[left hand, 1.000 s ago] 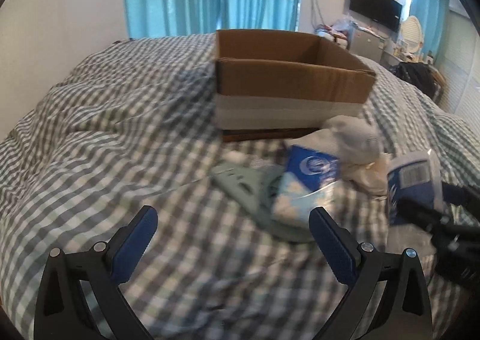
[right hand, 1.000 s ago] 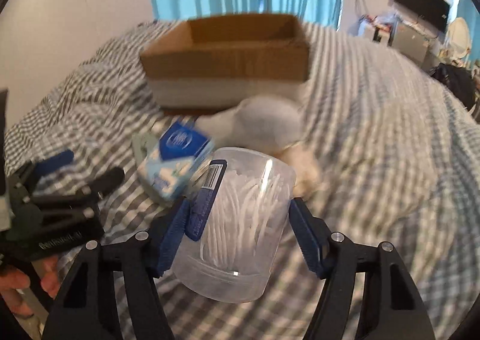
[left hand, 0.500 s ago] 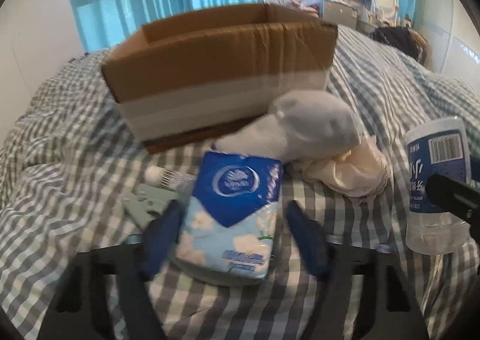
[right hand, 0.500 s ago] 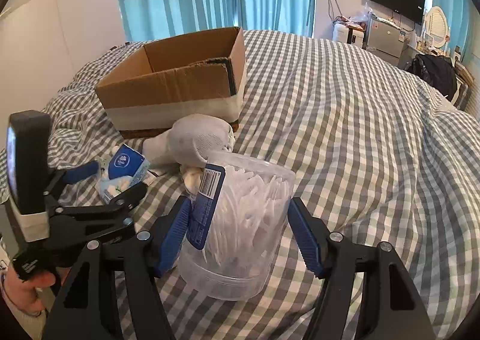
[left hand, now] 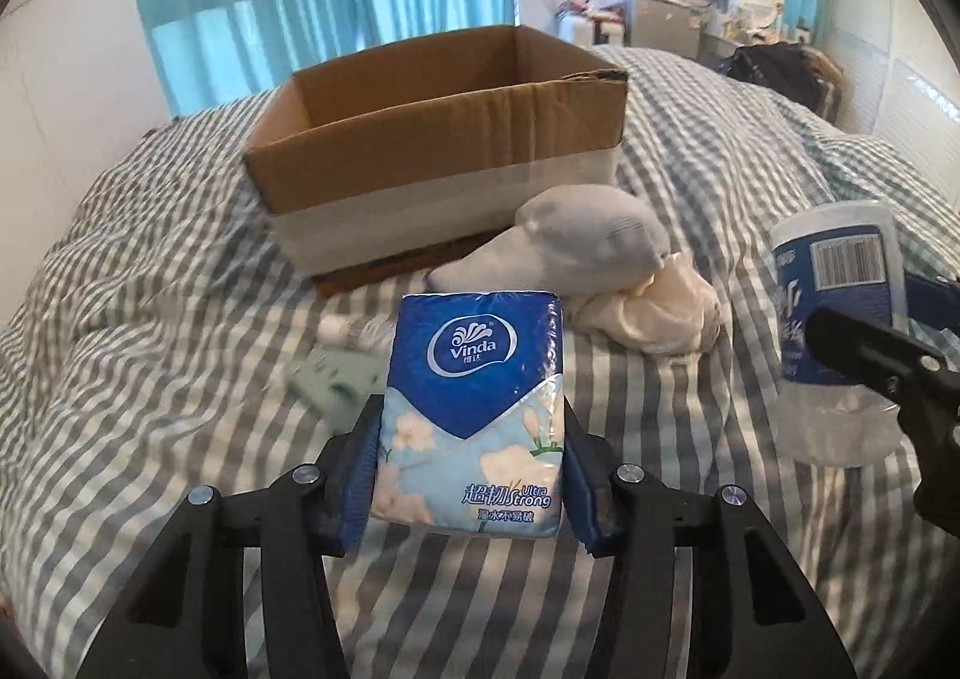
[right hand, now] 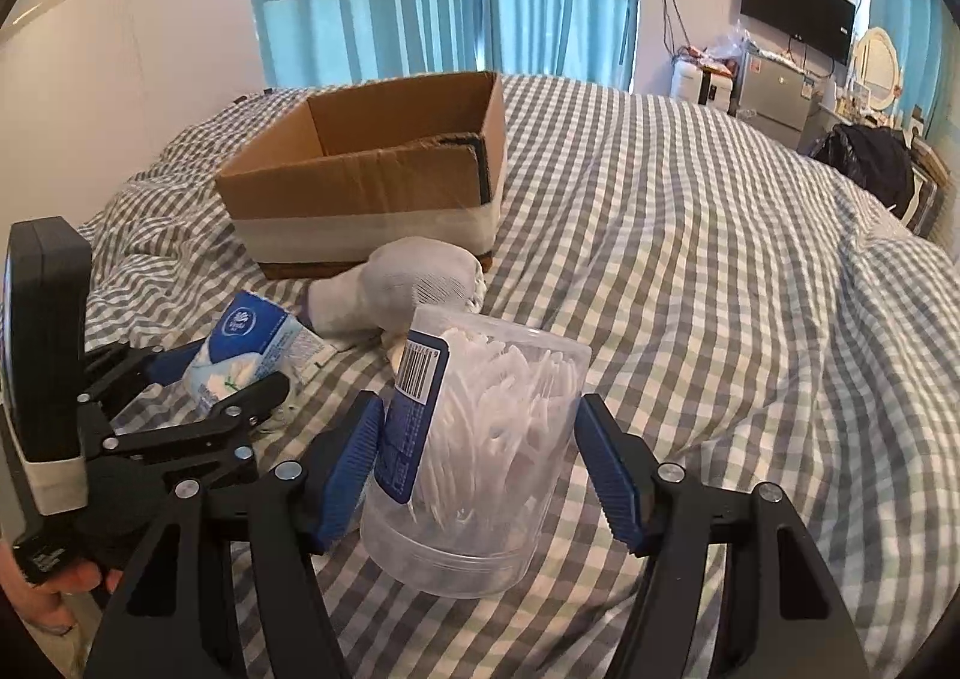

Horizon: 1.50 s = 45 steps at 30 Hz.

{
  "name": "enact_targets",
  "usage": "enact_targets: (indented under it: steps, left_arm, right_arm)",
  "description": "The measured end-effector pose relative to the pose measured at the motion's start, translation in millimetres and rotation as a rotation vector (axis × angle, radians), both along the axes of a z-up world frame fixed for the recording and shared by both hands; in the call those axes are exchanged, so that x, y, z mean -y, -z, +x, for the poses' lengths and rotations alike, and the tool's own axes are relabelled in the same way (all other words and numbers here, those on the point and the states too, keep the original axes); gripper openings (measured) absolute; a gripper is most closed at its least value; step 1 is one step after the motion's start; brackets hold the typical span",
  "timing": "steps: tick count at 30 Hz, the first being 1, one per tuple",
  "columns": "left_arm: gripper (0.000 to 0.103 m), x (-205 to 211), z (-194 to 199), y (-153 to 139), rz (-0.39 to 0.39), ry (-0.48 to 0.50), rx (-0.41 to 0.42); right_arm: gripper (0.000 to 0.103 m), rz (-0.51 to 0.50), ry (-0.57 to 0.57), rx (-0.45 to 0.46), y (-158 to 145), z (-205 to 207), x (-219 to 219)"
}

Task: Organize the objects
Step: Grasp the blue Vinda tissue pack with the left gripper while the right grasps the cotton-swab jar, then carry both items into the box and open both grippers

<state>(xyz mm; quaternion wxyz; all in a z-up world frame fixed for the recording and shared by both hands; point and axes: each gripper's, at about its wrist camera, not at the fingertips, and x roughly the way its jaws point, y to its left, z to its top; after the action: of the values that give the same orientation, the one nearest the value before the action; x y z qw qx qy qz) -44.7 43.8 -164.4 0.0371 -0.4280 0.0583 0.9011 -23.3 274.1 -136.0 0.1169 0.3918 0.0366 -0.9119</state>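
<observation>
My left gripper [left hand: 471, 475] is shut on a blue and white Vinda tissue pack [left hand: 474, 409], held above the checked bedspread; it also shows in the right wrist view [right hand: 252, 346]. My right gripper [right hand: 480, 475] is shut on a clear plastic tub of cotton swabs [right hand: 474, 457], which stands at the right in the left wrist view [left hand: 834, 331]. An open cardboard box [left hand: 438, 139] stands on the bed behind, also in the right wrist view [right hand: 372, 175]. A grey-white sock [left hand: 576, 247] and a cream cloth [left hand: 654, 313] lie in front of the box.
A pale green flat object [left hand: 330, 385] and a small white tube [left hand: 348, 328] lie on the bedspread behind the tissue pack. The checked bed [right hand: 720, 289] stretches wide to the right. A TV [right hand: 798, 19], cabinet and curtains stand far behind.
My left gripper went from open to shut on the tissue pack and lifted it off the green object. My right gripper has kept the swab tub and drawn back and up.
</observation>
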Motion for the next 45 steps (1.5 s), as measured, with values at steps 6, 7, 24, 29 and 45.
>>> enact_targets:
  steps: [6, 7, 24, 29, 45]
  left_arm:
    - [0.053, 6.2, 21.5, -32.1, 0.053, -0.008, -0.059]
    - [0.053, 7.1, 25.3, -38.6, 0.062, -0.008, -0.074]
    - [0.053, 38.2, -22.1, -148.0, 0.112, -0.059, -0.309]
    - [0.053, 49.1, -68.8, -158.7, 0.108, -0.08, -0.321]
    - [0.053, 47.9, -200.3, -85.6, 0.023, -0.066, -0.225]
  right_arm:
    - [0.066, 0.018, -0.004, -0.047, -24.5, 21.9, 6.8]
    - [0.066, 0.019, -0.005, -0.055, -28.9, 25.5, 7.9]
    - [0.066, 0.017, -0.13, -0.278, -148.1, -5.4, 44.5]
    - [0.066, 0.0, -0.165, -0.309, -167.0, -49.6, 59.0]
    - [0.066, -0.004, -0.182, -0.196, -104.7, -224.4, 96.6]
